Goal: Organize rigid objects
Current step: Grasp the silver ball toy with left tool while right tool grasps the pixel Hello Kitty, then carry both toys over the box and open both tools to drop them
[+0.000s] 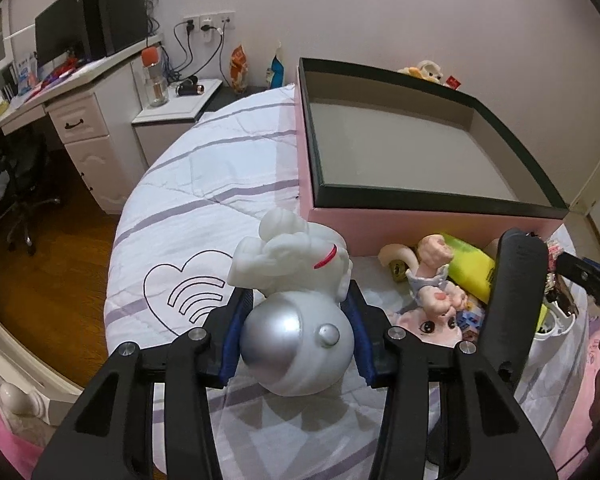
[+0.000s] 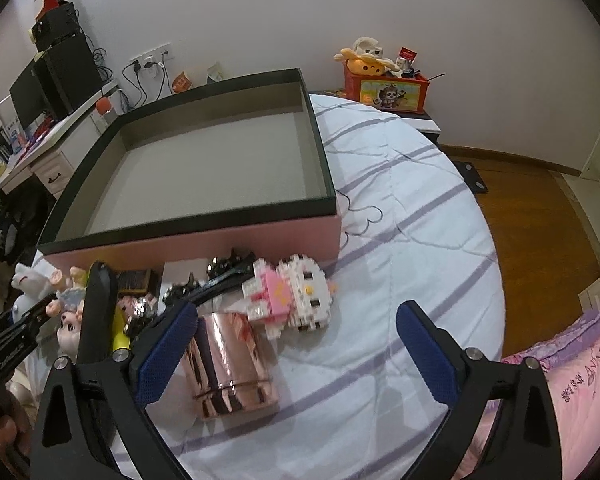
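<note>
My left gripper (image 1: pixel 298 320) is shut on a white astronaut figure (image 1: pixel 296 312) with a silver visor, held upside down just above the bed. A large pink box (image 1: pixel 432 224) with a dark rim stands behind it, open and bare inside; it also shows in the right wrist view (image 2: pixel 204 246). My right gripper (image 2: pixel 296 344) is open and empty over the bed. Beside its left finger lies a shiny rose-gold case (image 2: pixel 230 364). A pink and white block toy (image 2: pixel 292 296) lies in front of the box. A doll (image 1: pixel 432 292) and a yellow item (image 1: pixel 470 268) lie right of the astronaut.
A black object (image 1: pixel 516 308) stands upright among the toys. The striped quilt (image 2: pixel 412 240) covers the bed. A desk (image 1: pixel 80 120) and nightstand (image 1: pixel 176 116) stand left of the bed. A red toy bin (image 2: pixel 388 88) sits at the far right. Wooden floor (image 2: pixel 540 232) surrounds the bed.
</note>
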Demonstrator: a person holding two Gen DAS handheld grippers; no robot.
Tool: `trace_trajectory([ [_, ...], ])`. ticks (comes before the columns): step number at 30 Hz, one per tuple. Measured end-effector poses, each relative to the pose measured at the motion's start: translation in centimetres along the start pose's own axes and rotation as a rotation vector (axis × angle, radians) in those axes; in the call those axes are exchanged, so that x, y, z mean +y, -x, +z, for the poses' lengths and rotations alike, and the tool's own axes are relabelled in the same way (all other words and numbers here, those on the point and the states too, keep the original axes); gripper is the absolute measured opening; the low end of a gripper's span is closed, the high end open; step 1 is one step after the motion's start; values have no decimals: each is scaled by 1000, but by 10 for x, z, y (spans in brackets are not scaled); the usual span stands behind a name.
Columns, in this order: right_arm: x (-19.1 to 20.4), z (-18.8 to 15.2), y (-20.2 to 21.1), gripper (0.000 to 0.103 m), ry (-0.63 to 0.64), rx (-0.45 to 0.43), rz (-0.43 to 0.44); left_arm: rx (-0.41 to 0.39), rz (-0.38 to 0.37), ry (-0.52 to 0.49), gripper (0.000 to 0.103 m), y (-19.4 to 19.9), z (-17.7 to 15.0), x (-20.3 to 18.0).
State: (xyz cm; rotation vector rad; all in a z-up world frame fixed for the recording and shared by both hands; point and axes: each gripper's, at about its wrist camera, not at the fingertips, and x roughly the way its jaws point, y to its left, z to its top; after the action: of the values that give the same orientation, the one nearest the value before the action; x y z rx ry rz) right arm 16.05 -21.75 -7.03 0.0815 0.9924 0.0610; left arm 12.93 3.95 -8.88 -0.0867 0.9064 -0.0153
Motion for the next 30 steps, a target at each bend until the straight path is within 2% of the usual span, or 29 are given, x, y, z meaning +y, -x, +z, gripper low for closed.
trace_trajectory([
  [2, -2, 4, -5, 72, -3, 15, 4, 0, -3, -2, 46, 0, 2, -1],
  [3, -3, 5, -7, 69, -2, 24, 2, 0, -6, -2, 46, 1, 2, -2],
  [8, -6, 7, -15, 66, 18, 59, 5, 3, -9, -2, 46, 1, 2, -5],
  [10, -5, 5, -22, 61, 44, 86, -5, 7, -10, -2, 46, 0, 3, -6],
  [24, -21, 7, -27, 60, 41, 80, 69, 11, -16, -9, 46, -2, 5, -16],
  [30, -16, 0, -19, 60, 52, 62, 74, -2, -9, -8, 46, 4, 5, -16],
])
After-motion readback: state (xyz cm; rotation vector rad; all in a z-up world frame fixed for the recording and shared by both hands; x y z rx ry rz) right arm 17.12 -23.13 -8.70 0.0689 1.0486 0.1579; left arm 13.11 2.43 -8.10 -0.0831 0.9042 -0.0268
